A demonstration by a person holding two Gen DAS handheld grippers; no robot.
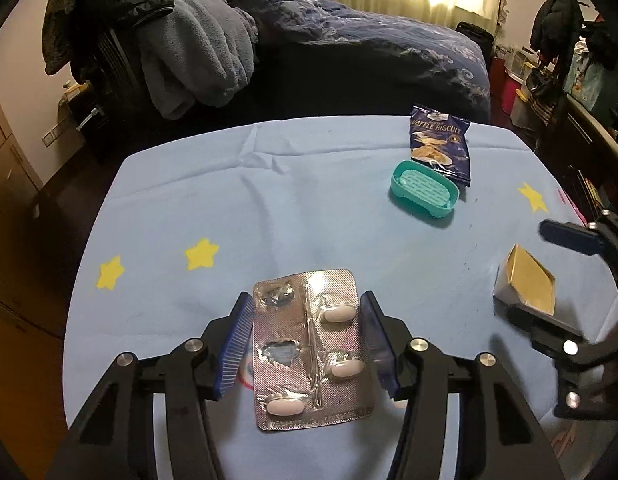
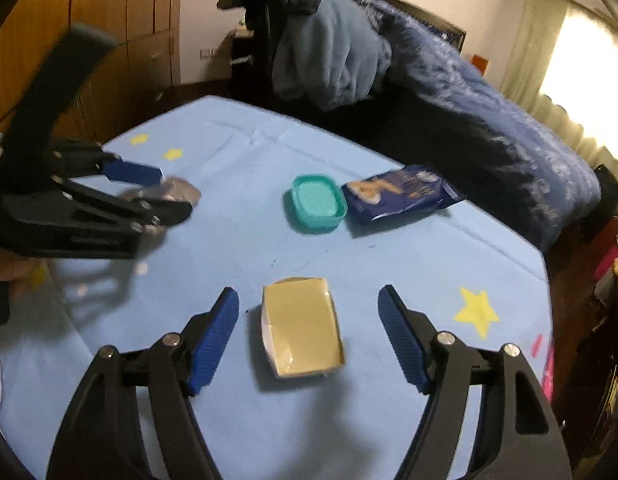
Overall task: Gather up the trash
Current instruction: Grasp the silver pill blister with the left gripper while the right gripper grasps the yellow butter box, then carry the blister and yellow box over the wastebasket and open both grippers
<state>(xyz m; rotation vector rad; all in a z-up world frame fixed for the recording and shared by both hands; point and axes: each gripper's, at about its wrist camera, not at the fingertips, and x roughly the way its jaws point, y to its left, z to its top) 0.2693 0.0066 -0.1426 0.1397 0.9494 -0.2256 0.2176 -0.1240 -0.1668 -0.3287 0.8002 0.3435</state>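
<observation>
A silver pill blister pack (image 1: 311, 344) lies between the fingers of my left gripper (image 1: 307, 344), whose blue pads press its two long edges. It shows blurred in the right wrist view (image 2: 169, 192). An open small gold-lined box (image 2: 301, 326) lies on the blue cloth between the spread fingers of my right gripper (image 2: 309, 332), which is open and does not touch it. The box also shows in the left wrist view (image 1: 527, 280). A blue waffle biscuit wrapper (image 1: 441, 142) lies at the far right of the table, also seen in the right wrist view (image 2: 401, 192).
A teal soap dish (image 1: 423, 190) sits next to the wrapper, also in the right wrist view (image 2: 319, 200). The table wears a light blue cloth (image 1: 269, 208) with yellow stars. A bed with dark blue bedding (image 1: 369, 40) stands right behind the table.
</observation>
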